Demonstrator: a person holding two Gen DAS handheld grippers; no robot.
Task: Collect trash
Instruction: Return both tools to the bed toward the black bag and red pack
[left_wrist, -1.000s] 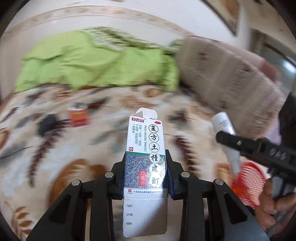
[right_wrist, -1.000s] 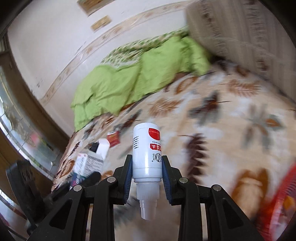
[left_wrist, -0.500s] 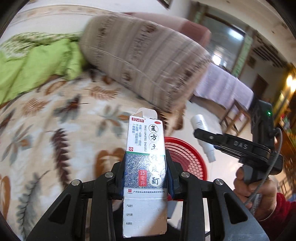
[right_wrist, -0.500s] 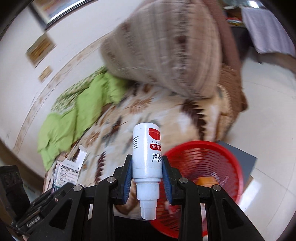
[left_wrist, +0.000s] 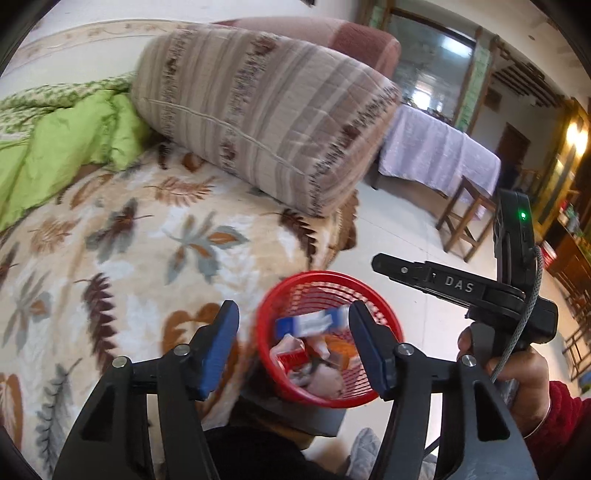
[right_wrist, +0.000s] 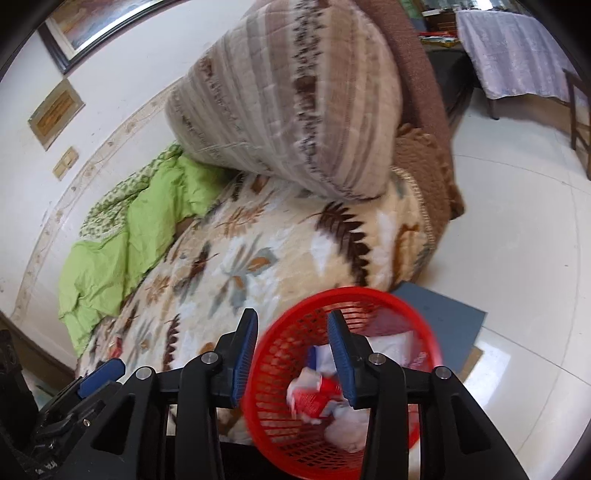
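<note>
So the trash is a blurry heap of cartons and crumpled wrappers sitting in the round red plastic mesh basket on the floor, right against my leaf-print fuzzy blanket. My left gripper and right gripper have both just been opening, jaws apart over the basket with nothing between the blue ribbed pads.

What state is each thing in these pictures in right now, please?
Left gripper: open, nothing between its pads, jaws just opening.
Right gripper: open, nothing held, jaws just opening.
Red basket: upright beside the bed, holding trash.
Blue and white box: blurred, inside the basket.
Striped quilt: folded, lying on the bed.
Green blanket: crumpled against the wall.
</note>
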